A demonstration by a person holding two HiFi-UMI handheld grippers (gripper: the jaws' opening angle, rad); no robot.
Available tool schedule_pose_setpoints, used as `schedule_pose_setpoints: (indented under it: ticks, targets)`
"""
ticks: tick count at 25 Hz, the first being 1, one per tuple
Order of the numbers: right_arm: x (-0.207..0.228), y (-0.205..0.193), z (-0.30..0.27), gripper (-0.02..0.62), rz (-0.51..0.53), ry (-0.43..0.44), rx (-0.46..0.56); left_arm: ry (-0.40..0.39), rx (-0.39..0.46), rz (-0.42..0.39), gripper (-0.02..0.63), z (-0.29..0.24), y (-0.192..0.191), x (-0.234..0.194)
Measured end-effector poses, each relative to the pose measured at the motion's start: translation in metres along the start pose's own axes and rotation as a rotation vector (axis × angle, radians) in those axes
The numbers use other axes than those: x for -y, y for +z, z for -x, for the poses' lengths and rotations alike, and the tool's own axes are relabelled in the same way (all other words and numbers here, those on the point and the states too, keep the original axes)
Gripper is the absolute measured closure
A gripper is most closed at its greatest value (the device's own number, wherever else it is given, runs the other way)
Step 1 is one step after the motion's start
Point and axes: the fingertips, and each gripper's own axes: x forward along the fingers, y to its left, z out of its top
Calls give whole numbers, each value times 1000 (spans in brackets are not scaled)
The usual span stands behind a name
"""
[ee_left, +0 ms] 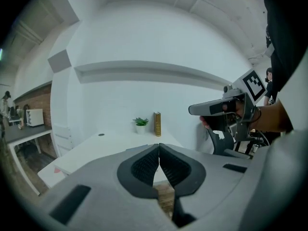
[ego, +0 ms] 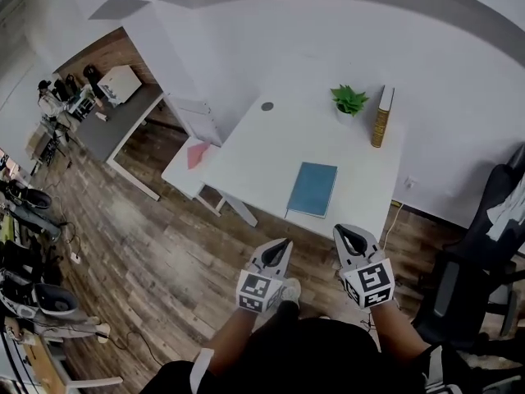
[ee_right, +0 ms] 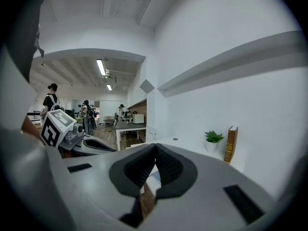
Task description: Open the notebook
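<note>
Nearest: both grippers held low before the person, just short of the table; left gripper jaws together on nothing, right gripper likewise closed and empty, each carrying a black-and-white square-marker cube. White table against a white wall, wood-plank floor, black chair at right; potted plant and upright brown book at the far edge, spine print too small to read. Notebook: plain teal-blue cover, closed, flat near the table's front edge, just beyond the grippers.

Notebook on table, plant behind
</note>
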Motion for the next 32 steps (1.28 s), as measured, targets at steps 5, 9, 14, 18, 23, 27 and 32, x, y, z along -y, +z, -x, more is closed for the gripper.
schedule_pose_setpoints:
  ticks: [5, 9, 14, 18, 23, 27, 32]
  targets:
    - [13, 8, -40, 597, -9, -67, -14, -79, -2, -34, 598, -31, 7, -38]
    - [26, 11, -63, 597, -17, -157, -16, -156, -14, -54, 600, -57, 7, -61]
    - [42, 12, -88, 597, -11, -250, -27, -253, -16, -59, 599, -86, 8, -83]
    - [51, 9, -96, 597, 1, -316, -49, -335, -33, -94, 600, -102, 3, -89]
    - [66, -3, -97, 597, -21, -382, -74, -417, -55, -88, 600, -123, -5, -89]
    - [75, -11, -97, 597, -65, -421, -72, -447, -74, -110, 600, -140, -12, -87]
    - [84, -14, -98, 597, -94, -437, -62, -444, -70, -145, 598, -156, -22, -83]
